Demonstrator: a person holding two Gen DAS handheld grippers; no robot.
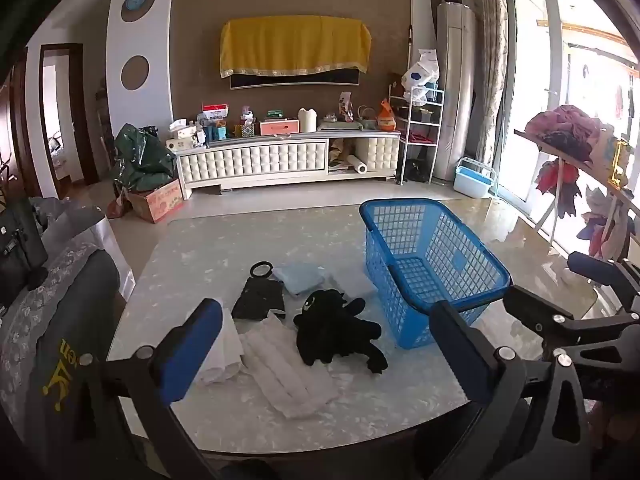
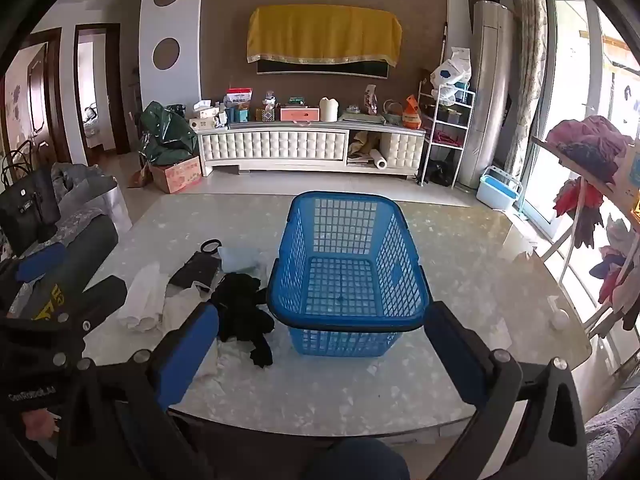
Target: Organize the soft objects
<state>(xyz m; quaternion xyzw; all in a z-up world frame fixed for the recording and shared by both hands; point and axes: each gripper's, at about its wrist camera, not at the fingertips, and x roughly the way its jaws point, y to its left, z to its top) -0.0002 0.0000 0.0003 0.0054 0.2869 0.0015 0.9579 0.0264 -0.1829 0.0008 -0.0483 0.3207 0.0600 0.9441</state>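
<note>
Black plush toy [image 1: 336, 332] btwn left tongs [image 1: 328, 356].

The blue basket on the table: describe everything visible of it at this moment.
The blue basket is a rectangular plastic one with lattice walls and floor, a solid rim and a darker handle folded down along the near rim. It stands upright on the pale marbled table and looks empty; the grid floor shows bare. A black plush toy lies close against its left side, whether touching cannot be told. Neither the left gripper nor the right gripper touches it; both are open.
</note>
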